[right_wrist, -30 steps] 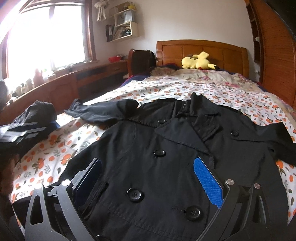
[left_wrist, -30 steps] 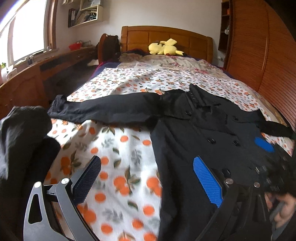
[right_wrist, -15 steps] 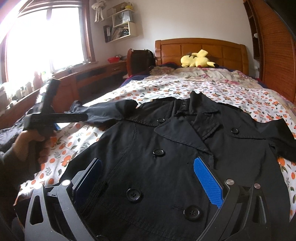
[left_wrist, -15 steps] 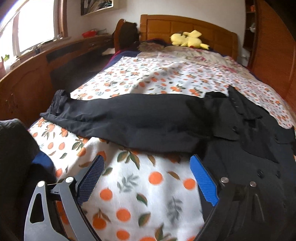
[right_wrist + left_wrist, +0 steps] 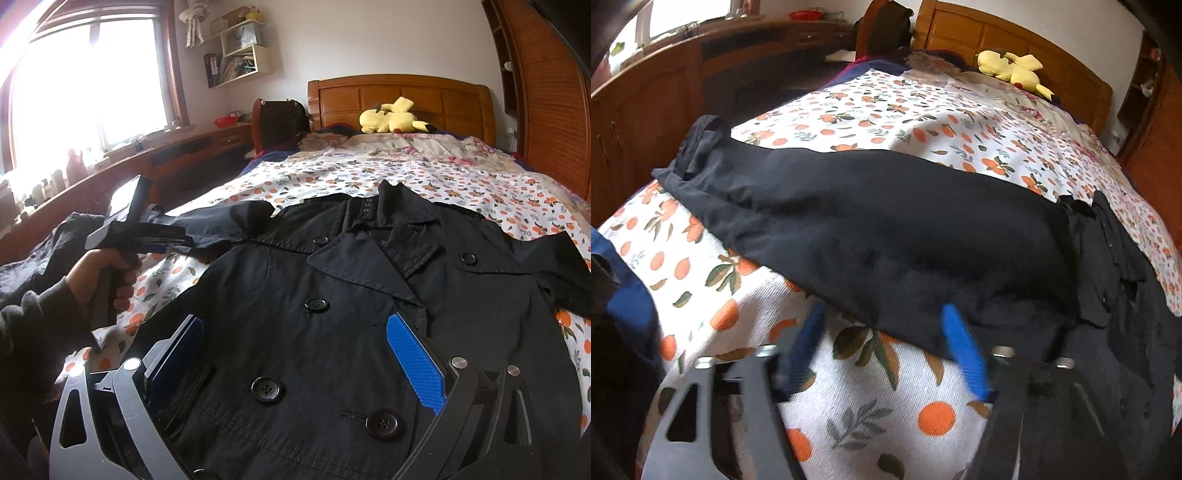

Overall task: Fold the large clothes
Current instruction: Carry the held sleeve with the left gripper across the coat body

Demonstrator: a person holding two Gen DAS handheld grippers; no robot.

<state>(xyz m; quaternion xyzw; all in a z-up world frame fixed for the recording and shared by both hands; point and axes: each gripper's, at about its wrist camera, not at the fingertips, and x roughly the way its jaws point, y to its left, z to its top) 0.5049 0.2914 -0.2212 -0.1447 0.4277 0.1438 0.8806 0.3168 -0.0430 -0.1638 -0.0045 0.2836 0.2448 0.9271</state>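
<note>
Sleeve (image 5: 868,221) edge now between the blue pads of the left gripper (image 5: 882,314), jaws just closing from wide apart to roughly halfway. Not yet pinched as far as can be told: pads blurred, a gap to the cloth on each side. Read as the start of a grasp on the sleeve, probably to carry it across the body of the coat (image 5: 332,295) for a first fold.

Coat lying face up and buttoned on the bed (image 5: 849,406), collar toward the headboard (image 5: 399,92). This sleeve stretched out sideways over the orange-print bedcover, the other out to the opposite side. No fold made yet.

Against a second ago: left wrist view then farther back, with the sleeve well ahead of the jaws and only bedcover and the coat's side between them. Now closer and lower, with the sleeve filling the middle of the view and reaching the pad tips. In the right wrist view, left hand (image 5: 107,273) then barely at the frame's edge, now well in, pointing its gripper down at the sleeve.

Right gripper (image 5: 295,321) unmoved: jaws wide apart, hovering over the coat's front among the buttons, clamped on nothing.

Next, by judgement: finishing the pinch on the sleeve edge alone, without catching the bedcover underneath.
</note>
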